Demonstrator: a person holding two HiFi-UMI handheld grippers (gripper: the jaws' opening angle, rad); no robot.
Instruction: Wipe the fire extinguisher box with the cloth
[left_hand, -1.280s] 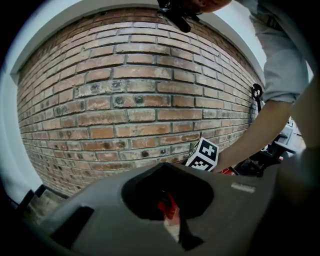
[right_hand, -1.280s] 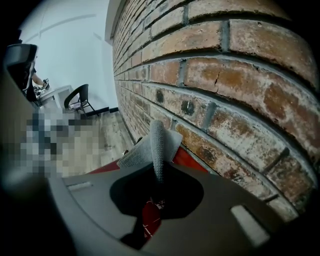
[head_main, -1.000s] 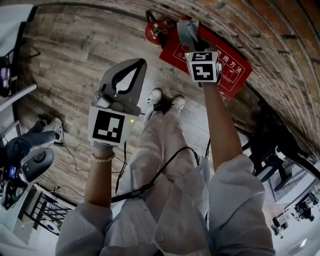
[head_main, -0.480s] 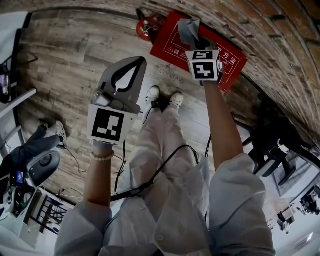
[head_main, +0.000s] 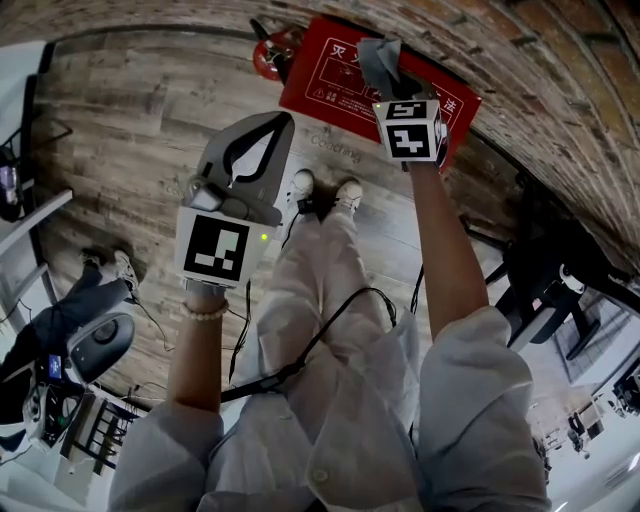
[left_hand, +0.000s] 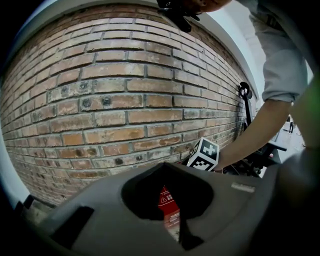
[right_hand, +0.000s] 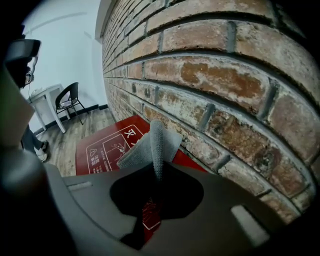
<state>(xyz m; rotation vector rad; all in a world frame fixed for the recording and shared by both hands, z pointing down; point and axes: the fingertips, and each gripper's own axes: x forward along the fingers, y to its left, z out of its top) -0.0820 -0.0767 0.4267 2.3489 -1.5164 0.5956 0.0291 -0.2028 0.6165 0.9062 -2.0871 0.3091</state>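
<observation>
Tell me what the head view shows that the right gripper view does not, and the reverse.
Only the head view: the left claw, shut, and a red extinguisher beside the box. Only the right gripper view: a black chair near the wall. Both: the right claw shut on the grey cloth, the red fire extinguisher box, and the brick wall.
</observation>
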